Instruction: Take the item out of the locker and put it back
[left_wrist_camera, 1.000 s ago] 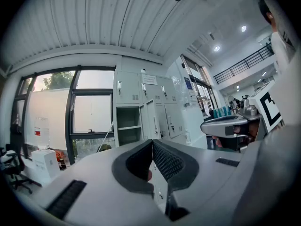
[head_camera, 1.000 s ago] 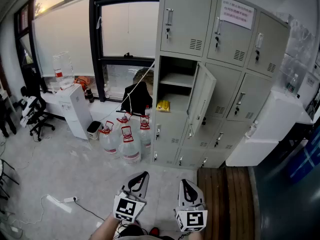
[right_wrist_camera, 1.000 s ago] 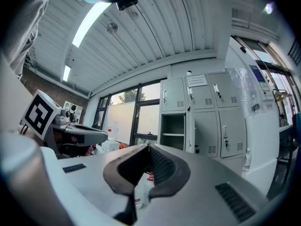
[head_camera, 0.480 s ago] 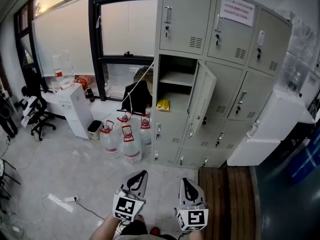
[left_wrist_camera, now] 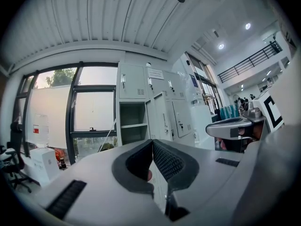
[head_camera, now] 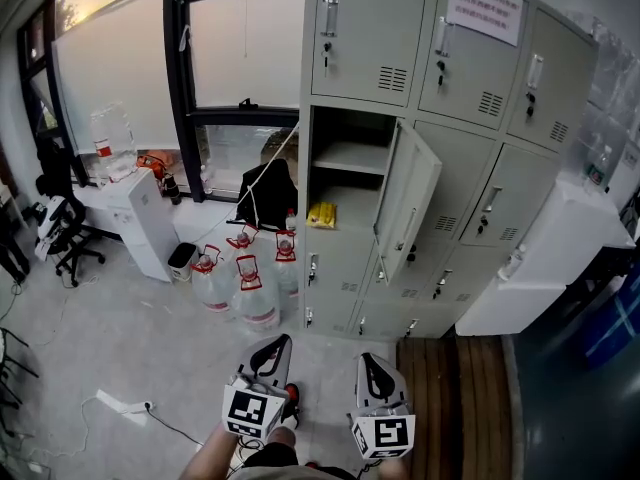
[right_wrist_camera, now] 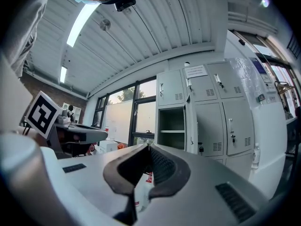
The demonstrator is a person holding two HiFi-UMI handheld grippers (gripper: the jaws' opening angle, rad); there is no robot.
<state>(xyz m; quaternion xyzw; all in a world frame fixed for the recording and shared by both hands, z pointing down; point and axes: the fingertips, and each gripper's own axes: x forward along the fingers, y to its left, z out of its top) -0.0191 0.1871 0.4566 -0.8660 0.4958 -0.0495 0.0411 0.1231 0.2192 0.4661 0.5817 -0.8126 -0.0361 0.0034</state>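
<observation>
The grey locker bank (head_camera: 450, 118) stands ahead, with one middle compartment (head_camera: 345, 183) open and its door (head_camera: 408, 203) swung out to the right. A yellow item (head_camera: 322, 214) lies on the floor of that compartment. Both grippers are held low and well short of the lockers. My left gripper (head_camera: 277, 341) has its jaws together with nothing between them, as the left gripper view (left_wrist_camera: 152, 143) shows. My right gripper (head_camera: 367, 361) is shut and empty as well (right_wrist_camera: 148, 147). The open compartment (left_wrist_camera: 131, 126) (right_wrist_camera: 171, 126) appears in both gripper views; the yellow item is not visible there.
Several large water bottles (head_camera: 245, 288) stand on the floor left of the lockers, under a dark bag (head_camera: 268, 188) at the window. A white cabinet (head_camera: 140, 223) and an office chair (head_camera: 60, 233) are further left. A power strip (head_camera: 125, 405) lies near my feet. White boxes (head_camera: 545, 258) stand right.
Both grippers and the head view have moved forward toward the lockers, which now look larger. Jaws stay shut on both sides.
</observation>
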